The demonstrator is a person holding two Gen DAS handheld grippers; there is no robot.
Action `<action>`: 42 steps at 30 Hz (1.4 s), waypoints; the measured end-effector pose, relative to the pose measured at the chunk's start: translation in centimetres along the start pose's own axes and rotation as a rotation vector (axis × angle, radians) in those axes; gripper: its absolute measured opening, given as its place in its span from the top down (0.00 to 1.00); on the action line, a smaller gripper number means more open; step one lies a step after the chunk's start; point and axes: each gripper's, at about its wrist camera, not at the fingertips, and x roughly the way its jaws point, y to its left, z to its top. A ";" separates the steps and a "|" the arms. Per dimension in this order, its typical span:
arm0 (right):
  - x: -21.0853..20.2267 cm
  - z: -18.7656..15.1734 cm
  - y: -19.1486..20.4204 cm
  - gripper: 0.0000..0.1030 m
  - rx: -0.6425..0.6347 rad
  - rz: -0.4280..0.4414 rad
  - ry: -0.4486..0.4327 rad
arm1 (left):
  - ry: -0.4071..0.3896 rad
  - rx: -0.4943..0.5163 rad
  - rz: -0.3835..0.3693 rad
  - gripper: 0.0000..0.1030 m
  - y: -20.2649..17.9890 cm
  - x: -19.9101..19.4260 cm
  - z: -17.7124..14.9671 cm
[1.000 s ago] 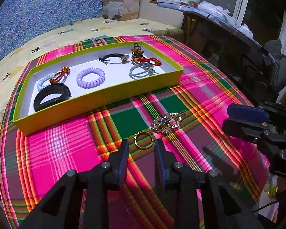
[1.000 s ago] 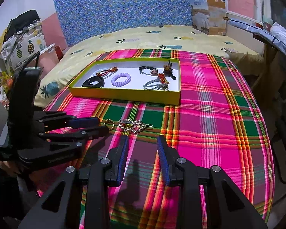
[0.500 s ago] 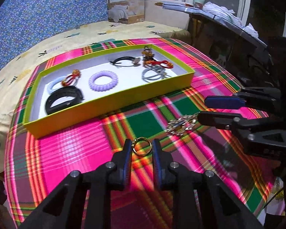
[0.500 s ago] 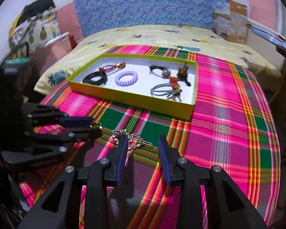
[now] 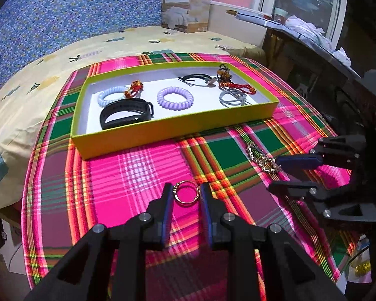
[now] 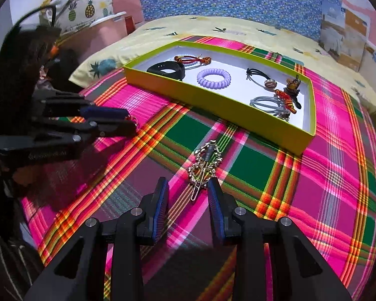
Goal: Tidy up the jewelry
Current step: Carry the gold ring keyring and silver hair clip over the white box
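Observation:
A yellow-green tray [image 5: 178, 128] with a white floor lies on the plaid cloth and also shows in the right wrist view [image 6: 213, 100]. It holds a black band [image 5: 126, 115], a lilac coil tie [image 5: 175, 97], a pale blue coil tie [image 5: 110, 96] and other hair ties. My left gripper [image 5: 186, 194] is shut on a gold ring [image 5: 186, 195], held between its pads above the cloth. My right gripper [image 6: 188, 190] is open, its fingers either side of the near end of a gold chain hair clip [image 6: 204, 163] lying on the cloth.
The plaid cloth [image 5: 137, 170] covers part of a bed with a yellow sheet [image 5: 62, 57]. A cardboard box [image 5: 185, 7] stands at the far edge. A dark table with clothes [image 5: 313, 32] is on the right. My right gripper shows in the left view [image 5: 288, 173].
My left gripper closed on the gold ring and lifted it left, away from the clip. My right gripper moved forward and down to the gold hair clip.

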 end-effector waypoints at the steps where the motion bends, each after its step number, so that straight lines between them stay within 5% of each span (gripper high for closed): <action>1: 0.0 0.0 0.0 0.67 0.005 -0.015 -0.001 | -0.002 -0.002 -0.001 0.78 0.1 -0.1 0.0; 7: 0.5 0.7 0.2 0.67 0.040 -0.072 -0.004 | -0.009 -0.006 -0.005 0.78 0.3 -0.5 -0.2; 42: 0.3 1.1 1.3 0.74 0.043 -0.049 -0.012 | -0.026 -0.009 -0.030 0.78 0.4 -1.4 -0.1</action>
